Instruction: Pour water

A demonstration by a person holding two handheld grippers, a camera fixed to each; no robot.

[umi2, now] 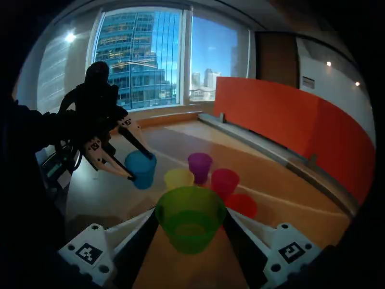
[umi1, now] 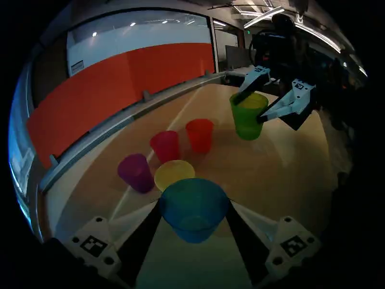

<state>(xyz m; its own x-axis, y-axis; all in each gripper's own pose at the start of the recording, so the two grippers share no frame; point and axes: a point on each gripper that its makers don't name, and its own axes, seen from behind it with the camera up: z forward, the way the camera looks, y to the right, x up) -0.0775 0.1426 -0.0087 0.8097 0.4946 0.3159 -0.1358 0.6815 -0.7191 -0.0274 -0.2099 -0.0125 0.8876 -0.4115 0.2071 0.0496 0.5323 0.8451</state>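
Here, in the left gripper view, an orange wall panel (umi1: 120, 91) runs along the far left edge of a pale wooden tabletop (umi1: 288, 168). Four cups stand in a loose cluster on the tabletop. From left to right they are a purple cup (umi1: 135, 172), a pink cup (umi1: 165, 146), a yellow cup (umi1: 174, 174) just in front of the pink one, and a red cup (umi1: 199, 135). Low in the centre, the left claw (umi1: 193, 204) is clenched on a blue cup (umi1: 193, 216). One finger presses on each side, and the cup is upright and lifted off the tabletop. Further right and farther off, the right claw (umi1: 249, 108) grips a green cup (umi1: 248, 123), also upright and near the red cup.

In the right gripper view, a person in dark clothing (umi2: 96, 101) stands at the left before a tall window (umi2: 139, 62). The left claw there holds the blue cup above the tabletop. To the right come the yellow cup, the purple cup behind it, then the pink and red cups. In the near centre the green cup sits gripped between the right claw's two fingers. It is upright, with its mouth facing the camera. The orange panel stands at the far right. It is unclear whether either held cup contains water.
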